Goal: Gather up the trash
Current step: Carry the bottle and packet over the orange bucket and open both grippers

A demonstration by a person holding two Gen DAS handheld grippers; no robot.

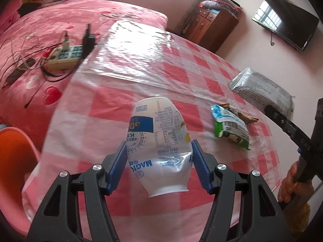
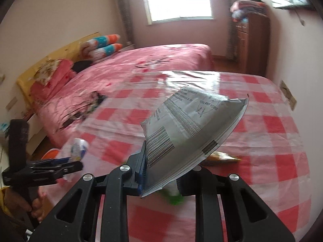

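Left gripper point(image 1: 159, 159) clamped on crumpled plastic bottle point(image 1: 159, 139): light, springy, best held mid-body. Right gripper point(image 2: 161, 173) pinched shut on silver snack bag point(image 2: 187, 129): thin, slippery.

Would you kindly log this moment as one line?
left gripper: holds crushed white plastic cup | right gripper: holds grey printed pouch | green snack packet: on table

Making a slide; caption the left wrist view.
Left gripper holds a crushed white cup above the checkered table.
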